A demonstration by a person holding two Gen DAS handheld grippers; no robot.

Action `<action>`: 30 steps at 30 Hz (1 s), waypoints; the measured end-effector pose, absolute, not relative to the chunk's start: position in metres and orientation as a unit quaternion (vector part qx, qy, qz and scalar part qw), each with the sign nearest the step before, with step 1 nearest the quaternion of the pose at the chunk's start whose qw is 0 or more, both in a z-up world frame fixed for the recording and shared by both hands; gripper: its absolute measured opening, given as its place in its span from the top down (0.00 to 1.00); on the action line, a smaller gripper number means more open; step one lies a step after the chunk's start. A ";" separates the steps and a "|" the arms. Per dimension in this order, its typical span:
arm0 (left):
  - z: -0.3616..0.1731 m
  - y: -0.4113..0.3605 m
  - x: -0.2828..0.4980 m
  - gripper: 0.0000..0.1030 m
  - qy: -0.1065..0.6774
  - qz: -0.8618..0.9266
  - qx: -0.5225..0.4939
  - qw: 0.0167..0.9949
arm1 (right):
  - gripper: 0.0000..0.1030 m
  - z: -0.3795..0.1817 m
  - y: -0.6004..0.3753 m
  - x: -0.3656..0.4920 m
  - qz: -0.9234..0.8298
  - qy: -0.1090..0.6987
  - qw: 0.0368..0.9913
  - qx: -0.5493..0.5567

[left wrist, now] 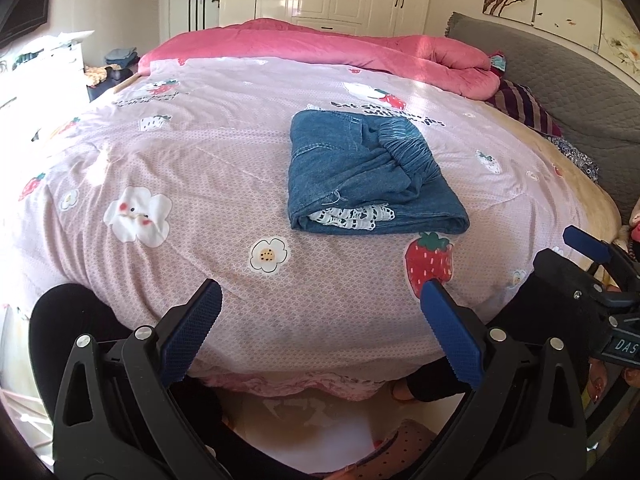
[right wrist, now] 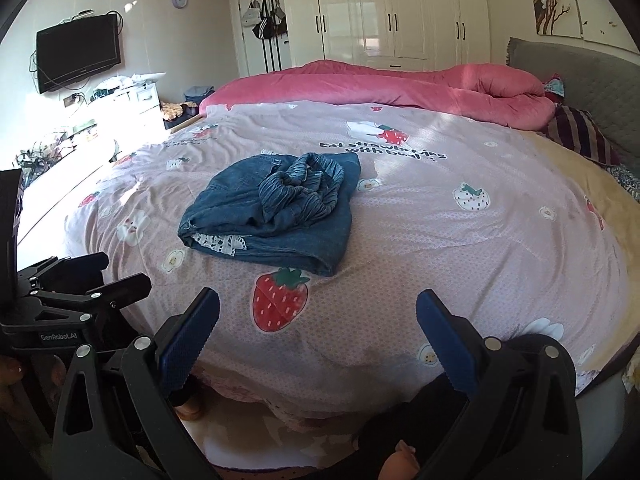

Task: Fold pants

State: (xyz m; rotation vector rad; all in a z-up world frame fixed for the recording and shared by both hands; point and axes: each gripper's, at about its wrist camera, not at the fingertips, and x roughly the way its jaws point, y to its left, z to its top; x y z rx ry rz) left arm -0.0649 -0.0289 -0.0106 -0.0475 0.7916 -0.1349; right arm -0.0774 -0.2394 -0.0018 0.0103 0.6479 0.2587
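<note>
**Folded pants at mid-bed, both grippers back at the near edge**

The folded blue denim pants (left wrist: 368, 176) lie on the pink strawberry-print bedsheet (left wrist: 200, 168), near the middle of the bed. Behind them a rolled pink quilt (left wrist: 320, 46) runs across the far side, with the white wardrobe (right wrist: 392, 12) beyond it. The grey padded headboard (right wrist: 580, 80) stands to the right. The left gripper (left wrist: 320, 320) and right gripper (right wrist: 318, 320) hang over the near bed edge, side by side, well apart from the pants.
</note>
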 end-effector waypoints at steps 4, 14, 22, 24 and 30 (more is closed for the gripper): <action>-0.018 -0.027 -0.061 0.09 0.394 -0.061 -0.025 0.917 | 0.04 -0.007 -0.241 -0.073 0.119 0.324 0.939 0.009; -0.035 -0.024 -0.050 0.09 0.407 -0.045 -0.020 0.912 | 0.04 -0.028 -0.236 -0.059 0.103 0.331 0.938 0.003; -0.040 -0.022 -0.042 0.09 0.399 -0.037 -0.019 0.916 | 0.04 -0.043 -0.239 -0.047 0.092 0.340 0.936 0.016; -0.040 -0.022 -0.042 0.09 0.398 -0.039 -0.020 0.916 | 0.04 -0.043 -0.239 -0.047 0.091 0.340 0.936 0.017; -0.038 -0.020 -0.041 0.09 0.395 -0.041 -0.026 0.917 | 0.04 -0.042 -0.237 -0.049 0.092 0.336 0.937 0.011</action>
